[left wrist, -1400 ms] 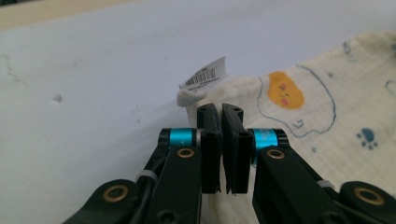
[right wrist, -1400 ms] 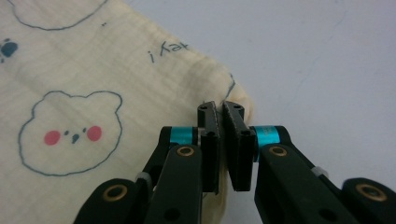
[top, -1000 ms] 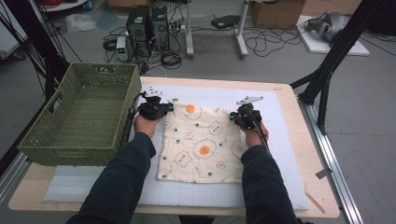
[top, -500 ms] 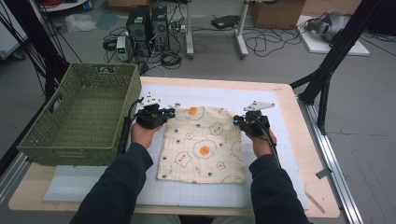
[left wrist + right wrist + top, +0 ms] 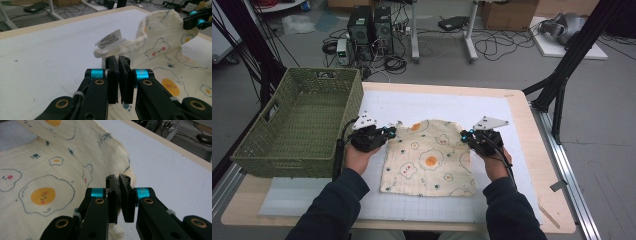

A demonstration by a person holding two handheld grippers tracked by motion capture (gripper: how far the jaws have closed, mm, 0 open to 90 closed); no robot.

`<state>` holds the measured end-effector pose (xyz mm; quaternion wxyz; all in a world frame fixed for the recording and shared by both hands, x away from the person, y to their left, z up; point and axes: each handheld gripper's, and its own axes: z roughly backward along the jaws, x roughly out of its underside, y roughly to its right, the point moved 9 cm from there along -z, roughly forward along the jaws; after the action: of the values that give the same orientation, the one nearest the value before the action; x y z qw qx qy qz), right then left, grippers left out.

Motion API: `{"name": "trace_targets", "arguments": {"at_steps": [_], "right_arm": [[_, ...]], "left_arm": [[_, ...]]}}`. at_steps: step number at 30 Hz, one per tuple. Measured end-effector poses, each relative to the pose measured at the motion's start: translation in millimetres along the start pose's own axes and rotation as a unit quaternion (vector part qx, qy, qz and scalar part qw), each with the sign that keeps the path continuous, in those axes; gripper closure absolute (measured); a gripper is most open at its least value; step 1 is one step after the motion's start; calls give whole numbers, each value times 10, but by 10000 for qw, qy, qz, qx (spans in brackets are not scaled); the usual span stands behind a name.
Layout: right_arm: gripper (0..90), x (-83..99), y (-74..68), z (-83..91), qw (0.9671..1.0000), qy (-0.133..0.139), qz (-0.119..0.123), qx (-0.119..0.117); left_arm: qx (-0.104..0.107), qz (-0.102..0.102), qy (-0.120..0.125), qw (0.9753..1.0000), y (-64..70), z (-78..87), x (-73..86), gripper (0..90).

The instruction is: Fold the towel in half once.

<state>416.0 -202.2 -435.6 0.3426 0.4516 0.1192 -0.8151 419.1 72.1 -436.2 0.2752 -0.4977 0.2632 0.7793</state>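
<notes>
Label (image 5: 110,39) on cloth (image 5: 160,47) visible from left gripper (image 5: 117,62).

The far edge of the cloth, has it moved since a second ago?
Yes. The cloth's far edge has come toward the person, away from the table's far rim, pulled by both tongs and folding over.

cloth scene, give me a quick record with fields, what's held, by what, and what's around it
item: cream cloth printed with fried eggs and bears
left gripper: shut on the cloth's far left corner, by its white tag
right gripper: shut on the far right corner
cloth state: far edge lifted, near part flat on the white mat
nearby: green basket at the left table edge
</notes>
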Motion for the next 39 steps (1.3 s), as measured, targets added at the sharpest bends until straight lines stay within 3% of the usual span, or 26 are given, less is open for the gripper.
{"name": "trace_targets", "arguments": {"at_steps": [8,19,24,39], "right_arm": [[857,222,-85,155,9999,60,-77,-67],[856,405,-292,337,9994,168,90,-279],[856,501,-323,401,9991,246,-21,-358],[855,778,-547,444,9972,-49,100,-746]], "left_arm": [[191,-113,3,9998,149,158,151,858],[461,-282,45,9985,355,354,287,856],[526,-378,-16,9979,453,379,335,855],[740,-193,-361,9964,497,443,658,848]]}}
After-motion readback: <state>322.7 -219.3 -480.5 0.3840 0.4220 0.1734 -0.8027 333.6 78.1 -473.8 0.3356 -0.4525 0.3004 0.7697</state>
